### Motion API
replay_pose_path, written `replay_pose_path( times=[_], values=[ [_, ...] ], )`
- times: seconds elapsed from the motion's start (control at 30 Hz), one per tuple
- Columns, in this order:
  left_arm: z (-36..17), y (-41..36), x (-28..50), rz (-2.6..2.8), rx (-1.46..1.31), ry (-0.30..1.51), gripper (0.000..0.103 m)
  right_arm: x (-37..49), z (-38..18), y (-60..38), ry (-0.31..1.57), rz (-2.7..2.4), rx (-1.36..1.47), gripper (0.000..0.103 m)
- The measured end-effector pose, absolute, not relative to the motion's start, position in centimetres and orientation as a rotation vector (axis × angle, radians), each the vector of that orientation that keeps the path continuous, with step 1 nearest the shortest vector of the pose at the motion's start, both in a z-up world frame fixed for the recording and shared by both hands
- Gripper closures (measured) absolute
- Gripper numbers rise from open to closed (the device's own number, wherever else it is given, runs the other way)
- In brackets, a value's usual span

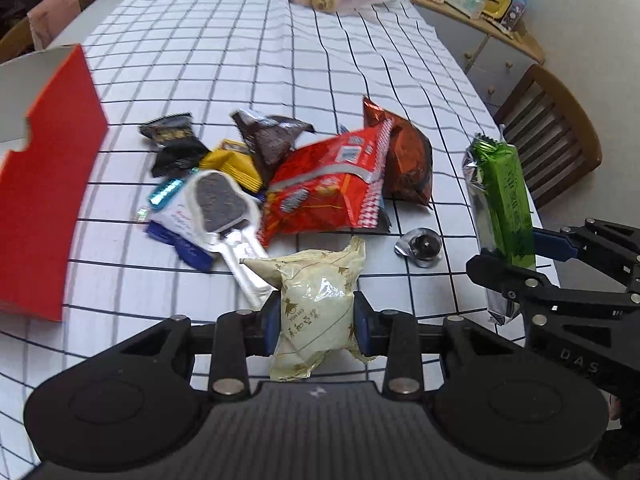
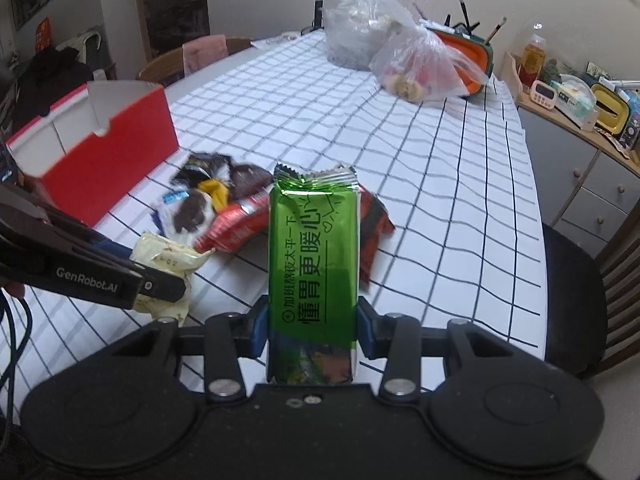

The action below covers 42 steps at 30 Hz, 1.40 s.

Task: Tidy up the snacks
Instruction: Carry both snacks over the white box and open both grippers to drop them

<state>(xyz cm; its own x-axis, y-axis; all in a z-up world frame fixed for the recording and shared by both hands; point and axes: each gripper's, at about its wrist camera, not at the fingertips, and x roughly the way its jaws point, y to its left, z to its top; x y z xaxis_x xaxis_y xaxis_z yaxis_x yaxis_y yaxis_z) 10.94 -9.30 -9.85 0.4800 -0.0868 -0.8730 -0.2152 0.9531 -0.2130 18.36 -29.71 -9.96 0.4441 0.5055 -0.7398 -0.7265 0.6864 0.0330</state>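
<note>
Your left claw (image 1: 316, 322) is pinching a cream packet (image 1: 316, 312); your right claw (image 2: 312, 332) is pinching a green packet (image 2: 313, 260), both held above the snack pile (image 1: 280, 176).

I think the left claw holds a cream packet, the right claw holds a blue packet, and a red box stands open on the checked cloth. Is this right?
Not quite: the packet in the right claw is green, not blue, as the right wrist view shows. The rest holds: the left claw grips the cream packet, and the red box stands open on the checked cloth.
</note>
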Motion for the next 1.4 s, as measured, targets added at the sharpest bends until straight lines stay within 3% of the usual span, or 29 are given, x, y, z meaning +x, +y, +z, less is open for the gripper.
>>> replay_pose_path(
  times=[0.8, 1.4],
  values=[
    [-1.4, 4.6, 5.4, 0.186, -0.296, 0.909, 0.068, 13.0, -1.5, -14.6, 0.699, 0.896, -0.302, 0.062],
    [-1.0, 17.4, 2.8, 0.3, -0.286, 0.894, 0.068, 12.2, -3.0, -1.9, 0.818, 0.941, -0.271, 0.062]
  ],
)
